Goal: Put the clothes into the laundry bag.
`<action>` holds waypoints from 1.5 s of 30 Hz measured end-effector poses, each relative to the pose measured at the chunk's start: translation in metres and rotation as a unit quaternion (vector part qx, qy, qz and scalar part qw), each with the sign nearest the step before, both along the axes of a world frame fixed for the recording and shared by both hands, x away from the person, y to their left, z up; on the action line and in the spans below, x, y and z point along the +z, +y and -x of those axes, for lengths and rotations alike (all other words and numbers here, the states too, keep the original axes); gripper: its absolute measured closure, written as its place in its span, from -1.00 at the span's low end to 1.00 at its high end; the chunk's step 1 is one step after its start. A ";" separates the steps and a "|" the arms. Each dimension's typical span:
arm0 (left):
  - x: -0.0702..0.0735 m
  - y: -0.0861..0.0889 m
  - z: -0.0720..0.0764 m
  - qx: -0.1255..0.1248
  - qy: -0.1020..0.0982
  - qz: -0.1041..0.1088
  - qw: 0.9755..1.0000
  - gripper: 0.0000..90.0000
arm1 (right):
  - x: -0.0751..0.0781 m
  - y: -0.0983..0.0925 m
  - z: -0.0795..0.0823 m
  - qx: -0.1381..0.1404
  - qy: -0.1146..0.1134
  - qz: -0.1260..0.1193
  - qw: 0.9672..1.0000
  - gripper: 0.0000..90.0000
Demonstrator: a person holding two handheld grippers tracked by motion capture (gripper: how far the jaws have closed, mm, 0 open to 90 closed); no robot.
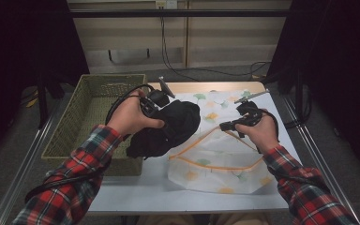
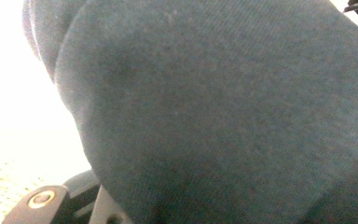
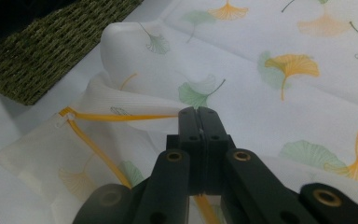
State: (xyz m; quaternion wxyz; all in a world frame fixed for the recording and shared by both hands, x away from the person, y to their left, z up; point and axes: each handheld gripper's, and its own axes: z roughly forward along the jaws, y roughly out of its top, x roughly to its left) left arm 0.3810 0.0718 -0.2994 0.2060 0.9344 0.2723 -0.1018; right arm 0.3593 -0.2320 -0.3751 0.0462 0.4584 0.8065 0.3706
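Black garment [image 1: 178, 123], ginkgo-print white bag [image 1: 215, 159]

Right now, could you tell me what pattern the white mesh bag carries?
The mesh bag bears orange and green ginkgo leaves with orange trim; the right gripper view shows it best.

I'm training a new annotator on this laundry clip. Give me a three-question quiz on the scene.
1. True or false: the left gripper carries a black garment.
2. What does the right gripper pinch? A) the basket's rim B) the orange-trimmed edge of the white mesh bag C) nothing
3. Where does the woven basket stand, seen from above?

Key
1. True; the dark cloth bunches at its jaws.
2. B; the jaws meet on the orange trim.
3. At the table's left end, beside the bag.
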 end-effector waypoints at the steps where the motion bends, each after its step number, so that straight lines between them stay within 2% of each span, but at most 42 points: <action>1: 0.000 -0.001 0.000 -0.006 0.003 -0.003 1.000 0.34 | 0.000 0.000 0.000 0.000 -0.001 0.001 1.000 1.00; 9: -0.005 -0.012 0.009 -0.022 0.004 0.007 1.000 0.34 | 0.002 0.001 -0.002 -0.001 -0.003 0.003 1.000 1.00; 10: -0.005 -0.013 0.010 -0.023 0.009 0.005 1.000 0.34 | 0.002 0.001 -0.002 -0.001 -0.004 0.002 1.000 1.00; 12: -0.007 -0.016 0.013 -0.023 0.007 0.006 1.000 0.34 | 0.002 0.002 -0.001 -0.002 -0.004 0.006 1.000 1.00; 13: -0.007 -0.017 0.013 -0.032 0.006 0.002 0.999 0.34 | 0.002 0.002 -0.001 -0.002 -0.004 0.005 1.000 1.00; 14: -0.007 -0.019 0.015 -0.026 0.008 0.005 1.000 0.34 | 0.002 0.002 -0.001 -0.002 -0.003 0.005 1.000 1.00; 16: -0.008 -0.021 0.016 -0.036 0.007 0.008 0.999 0.34 | 0.002 0.003 -0.001 -0.004 -0.003 0.005 1.000 1.00; 20: -0.012 -0.026 0.020 -0.041 0.013 0.016 0.999 0.34 | 0.002 0.003 -0.002 -0.002 -0.002 0.004 1.000 1.00; 23: -0.014 -0.029 0.021 -0.047 0.016 0.014 0.999 0.34 | 0.003 0.003 -0.002 -0.003 -0.004 0.004 1.000 1.00; 24: -0.015 -0.030 0.022 -0.049 0.011 0.013 0.999 0.34 | 0.003 0.003 -0.002 -0.003 -0.006 0.003 1.000 1.00; 38: -0.030 -0.047 0.033 -0.066 0.027 0.024 0.997 0.34 | 0.005 0.006 -0.002 -0.006 -0.008 0.006 1.000 1.00; 45: -0.037 -0.054 0.036 -0.073 0.032 0.021 0.997 0.33 | 0.006 0.005 -0.003 -0.006 -0.010 0.004 1.000 1.00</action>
